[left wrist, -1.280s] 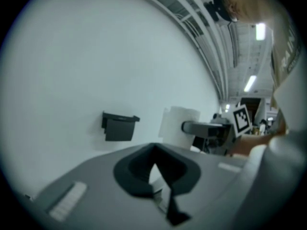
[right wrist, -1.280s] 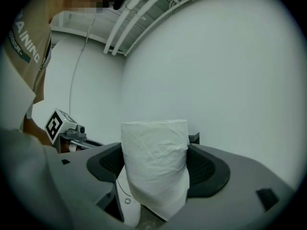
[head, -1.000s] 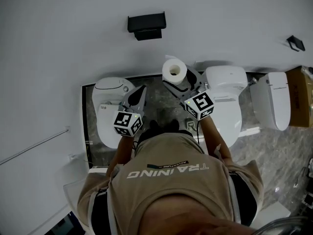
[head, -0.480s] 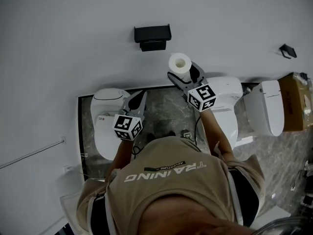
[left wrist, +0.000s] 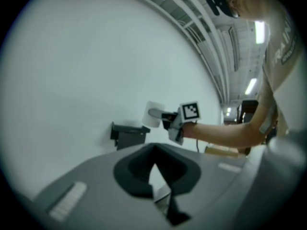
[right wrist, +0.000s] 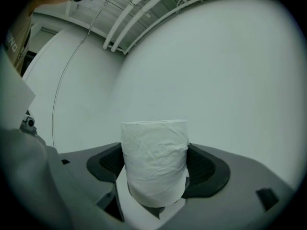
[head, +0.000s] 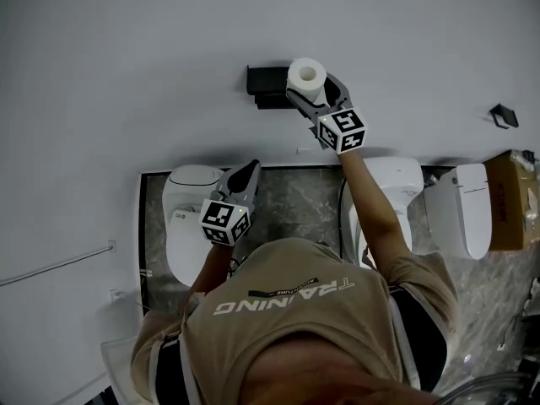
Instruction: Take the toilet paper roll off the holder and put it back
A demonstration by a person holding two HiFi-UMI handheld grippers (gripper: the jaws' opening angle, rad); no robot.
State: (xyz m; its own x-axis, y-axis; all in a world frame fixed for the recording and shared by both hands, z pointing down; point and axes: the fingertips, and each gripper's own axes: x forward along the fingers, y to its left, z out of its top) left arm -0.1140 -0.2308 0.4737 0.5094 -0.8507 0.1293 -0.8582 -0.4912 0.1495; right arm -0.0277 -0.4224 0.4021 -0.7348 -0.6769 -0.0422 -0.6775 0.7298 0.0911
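Observation:
In the head view the white toilet paper roll (head: pixel 305 77) is held up against the white wall, right beside the black wall holder (head: pixel 266 81). My right gripper (head: pixel 314 91) is shut on the roll, which stands upright between its dark pads (right wrist: pixel 207 169). The right gripper view shows the roll (right wrist: pixel 154 159) filling the jaws, with only bare wall behind. My left gripper (head: pixel 245 175) hangs lower, over the floor, shut with nothing in it. From the left gripper view (left wrist: pixel 154 152) the holder (left wrist: pixel 128 133) and the roll (left wrist: pixel 152 114) appear ahead, side by side.
Below the wall stand three white toilets: one at left (head: pixel 187 218), one in the middle (head: pixel 396 184), one at right (head: pixel 462 205). A cardboard box (head: pixel 515 197) sits far right. A small black hook (head: pixel 503 115) is on the wall. A thin rail (head: pixel 59 264) crosses the left.
My right gripper has carried the roll up and to the left, from above the middle toilet to beside the holder. The left gripper has hardly moved.

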